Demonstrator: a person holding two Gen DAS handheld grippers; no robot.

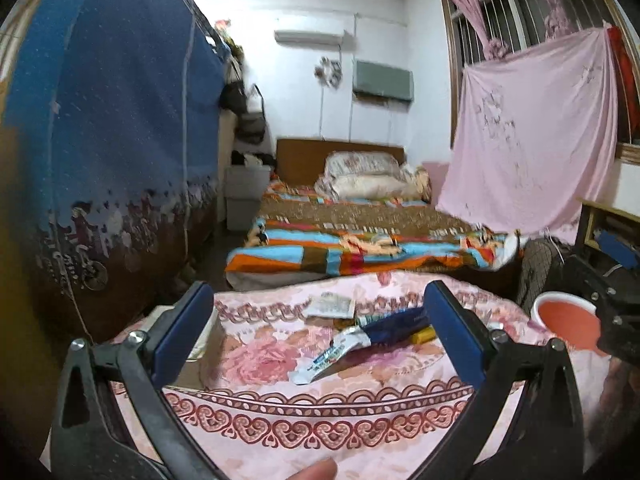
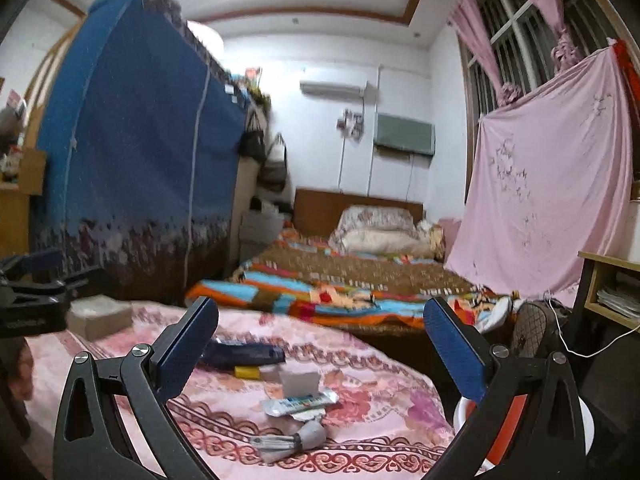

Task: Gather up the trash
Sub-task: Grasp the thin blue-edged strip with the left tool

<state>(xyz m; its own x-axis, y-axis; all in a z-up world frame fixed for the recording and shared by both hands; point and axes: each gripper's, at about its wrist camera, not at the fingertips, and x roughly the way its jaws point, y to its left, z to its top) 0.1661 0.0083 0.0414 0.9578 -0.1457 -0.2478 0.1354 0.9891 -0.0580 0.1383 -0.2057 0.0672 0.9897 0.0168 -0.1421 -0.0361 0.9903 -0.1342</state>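
Note:
Trash lies on a table under a pink floral cloth (image 1: 304,436): a silver and blue wrapper (image 1: 332,354), a dark blue packet (image 1: 396,322), a small yellow piece (image 1: 424,334) and a white paper (image 1: 330,306). My left gripper (image 1: 320,332) is open and empty above the cloth, just short of them. In the right wrist view the wrapper (image 2: 300,400), the blue packet (image 2: 244,354), the yellow piece (image 2: 246,372) and a crumpled grey wrapper (image 2: 288,442) lie below my open, empty right gripper (image 2: 320,344).
A red bin with a white rim (image 1: 564,318) stands right of the table, also low in the right wrist view (image 2: 516,420). A tissue box (image 2: 98,316) sits at the table's left. A bed (image 1: 360,236) lies behind, a blue fabric wardrobe (image 1: 120,140) to the left.

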